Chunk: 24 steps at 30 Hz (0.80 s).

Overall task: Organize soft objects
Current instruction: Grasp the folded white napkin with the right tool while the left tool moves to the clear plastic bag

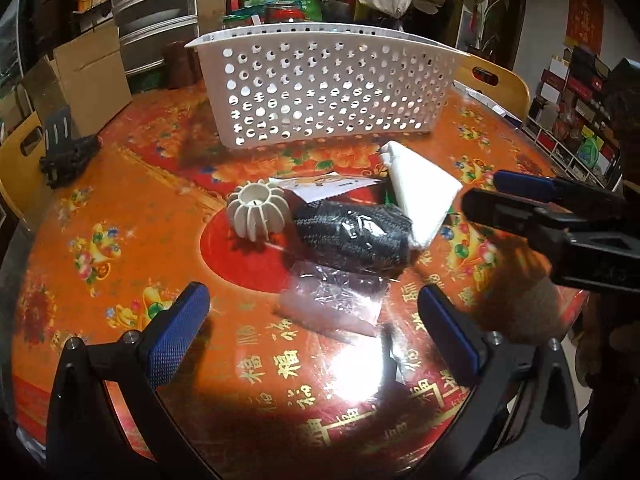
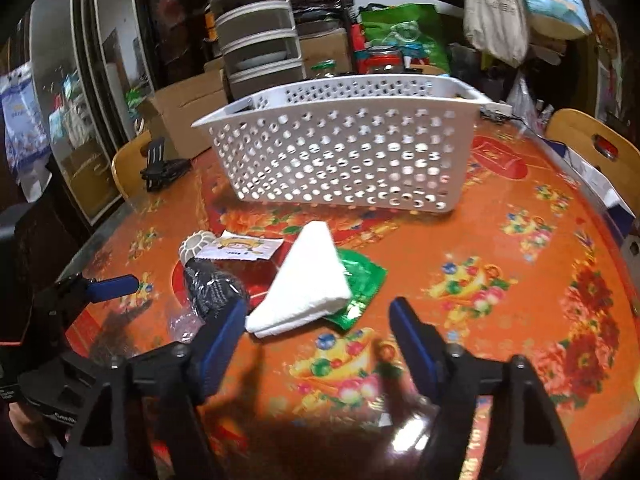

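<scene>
Now both grippers hover with fingers spread over a table of soft things.

Largest is the round table with red and orange flowered cover (image 1: 120,208), and on it the white perforated plastic basket (image 1: 324,88) stands upright. In front of the basket lies the white folded triangular cloth (image 2: 308,280), partly over a green foil packet (image 2: 360,280). Touching the cloth, farther from the basket, is the black knitted bundle in clear wrap (image 1: 354,236), with a cream ribbed plastic ball (image 1: 256,210) just beside it. The left gripper (image 1: 312,328) and the right gripper (image 2: 320,332) hold nothing, both on the side away from the basket.
</scene>
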Each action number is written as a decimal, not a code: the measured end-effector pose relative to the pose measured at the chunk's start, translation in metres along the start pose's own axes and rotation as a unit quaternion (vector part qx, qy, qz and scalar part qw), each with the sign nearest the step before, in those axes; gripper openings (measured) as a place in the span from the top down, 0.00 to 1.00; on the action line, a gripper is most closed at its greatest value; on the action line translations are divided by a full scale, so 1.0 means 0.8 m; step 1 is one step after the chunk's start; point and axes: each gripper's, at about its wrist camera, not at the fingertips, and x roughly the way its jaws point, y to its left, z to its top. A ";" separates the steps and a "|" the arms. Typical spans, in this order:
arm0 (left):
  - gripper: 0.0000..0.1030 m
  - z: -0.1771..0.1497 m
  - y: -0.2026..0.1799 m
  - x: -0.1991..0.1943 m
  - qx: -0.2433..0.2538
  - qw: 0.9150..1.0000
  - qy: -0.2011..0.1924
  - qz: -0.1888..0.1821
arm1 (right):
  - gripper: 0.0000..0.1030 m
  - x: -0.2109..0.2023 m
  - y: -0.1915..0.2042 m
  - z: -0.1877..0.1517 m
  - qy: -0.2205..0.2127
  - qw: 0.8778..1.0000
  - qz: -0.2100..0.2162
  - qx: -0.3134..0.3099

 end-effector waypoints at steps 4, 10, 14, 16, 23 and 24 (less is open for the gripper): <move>0.01 0.001 0.004 0.006 -0.006 1.000 0.002 0.000 | 0.33 0.014 0.005 0.006 0.013 1.000 0.000 -0.005; 0.07 0.007 0.006 0.013 -0.002 1.000 0.000 0.002 | 0.33 0.031 0.009 0.015 0.024 1.000 -0.008 -0.010; 0.17 0.008 0.008 0.018 -0.004 1.000 0.004 0.001 | 0.41 0.045 0.012 0.018 0.039 0.999 -0.010 -0.019; 0.19 0.007 0.008 0.021 -0.005 1.000 0.006 0.001 | 0.45 0.052 0.013 0.017 0.046 0.999 -0.010 -0.020; 0.31 0.005 0.005 0.023 -0.001 1.000 0.003 -0.002 | 0.79 0.052 0.015 0.011 0.042 0.998 -0.022 -0.031; 0.34 0.005 0.003 0.023 0.002 1.000 0.004 -0.004 | 0.81 0.050 0.013 0.011 0.040 0.999 -0.022 -0.029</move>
